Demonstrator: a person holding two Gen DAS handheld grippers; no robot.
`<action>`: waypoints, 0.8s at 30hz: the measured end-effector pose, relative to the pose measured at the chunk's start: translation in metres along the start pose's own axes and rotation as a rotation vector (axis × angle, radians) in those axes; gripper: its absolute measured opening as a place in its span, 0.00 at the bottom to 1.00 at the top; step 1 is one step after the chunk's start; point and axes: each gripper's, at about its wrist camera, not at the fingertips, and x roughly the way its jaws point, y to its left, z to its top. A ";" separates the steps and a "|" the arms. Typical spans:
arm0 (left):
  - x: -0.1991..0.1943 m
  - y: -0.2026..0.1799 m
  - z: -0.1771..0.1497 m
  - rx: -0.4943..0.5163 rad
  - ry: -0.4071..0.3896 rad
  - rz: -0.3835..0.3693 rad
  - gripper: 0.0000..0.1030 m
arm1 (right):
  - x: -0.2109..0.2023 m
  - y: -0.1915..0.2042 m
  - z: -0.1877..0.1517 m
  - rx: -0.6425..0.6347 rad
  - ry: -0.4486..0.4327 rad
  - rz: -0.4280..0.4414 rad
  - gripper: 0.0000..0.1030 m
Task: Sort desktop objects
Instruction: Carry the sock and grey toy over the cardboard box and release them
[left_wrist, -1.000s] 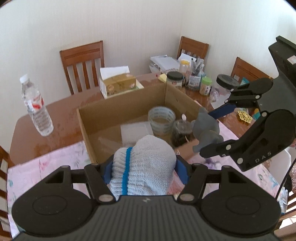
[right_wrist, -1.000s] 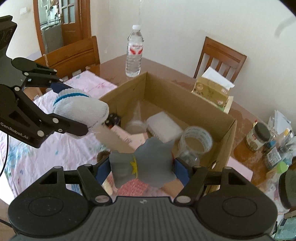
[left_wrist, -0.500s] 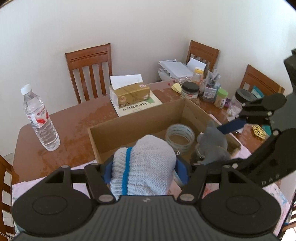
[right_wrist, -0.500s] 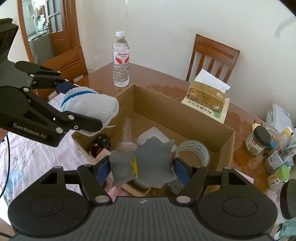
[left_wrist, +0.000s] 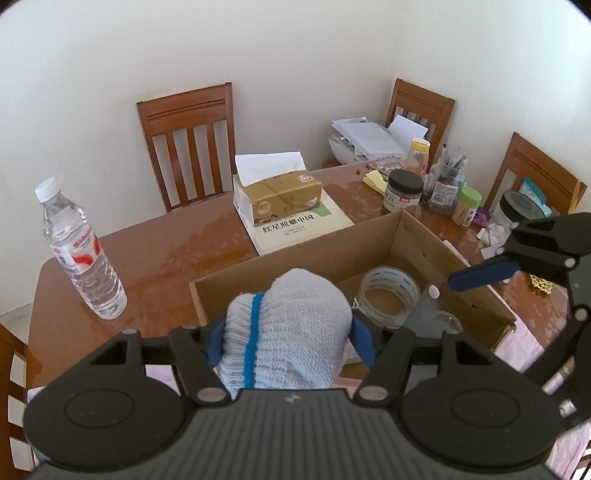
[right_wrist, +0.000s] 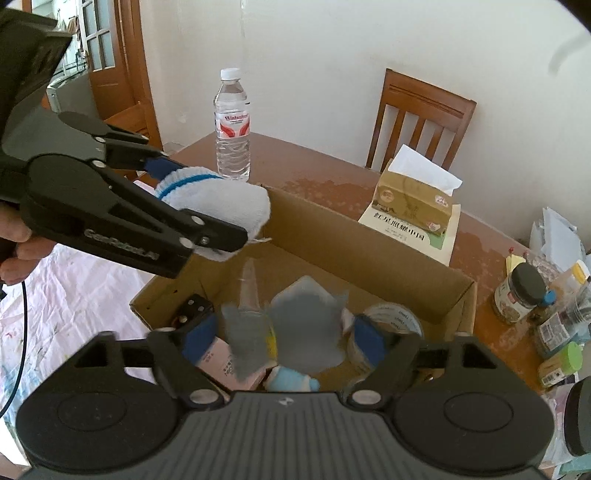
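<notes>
My left gripper (left_wrist: 288, 334) is shut on a white knitted sock with a blue stripe (left_wrist: 295, 325), held over the near left corner of the open cardboard box (left_wrist: 295, 254). The right wrist view shows the same sock (right_wrist: 229, 199) above the box wall (right_wrist: 351, 240). My right gripper (right_wrist: 282, 332) hangs over the box and its jaws are opening. A grey soft toy (right_wrist: 306, 325) sits blurred between them, with gaps to both blue pads. A tape roll (left_wrist: 388, 299) lies in the box.
On the brown table stand a water bottle (left_wrist: 81, 254), a tissue box (left_wrist: 277, 195) on a book, and jars and a pen cup (left_wrist: 447, 184) at the back right. Wooden chairs (left_wrist: 188, 140) ring the table. A pink cloth (right_wrist: 74, 295) covers the near side.
The right jaws have spread and the grey toy has come loose, blurred, over the box. Both grippers have shifted across the box; the left still grips the sock.
</notes>
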 end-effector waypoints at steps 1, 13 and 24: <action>0.002 0.000 0.001 0.000 0.003 -0.002 0.64 | -0.001 0.000 0.000 -0.001 -0.007 0.009 0.89; 0.031 0.009 0.013 -0.016 0.029 0.007 0.64 | -0.002 0.000 -0.004 -0.019 0.008 0.010 0.89; 0.045 0.014 0.022 -0.034 0.010 0.046 0.85 | -0.005 0.000 -0.007 -0.017 0.008 0.009 0.89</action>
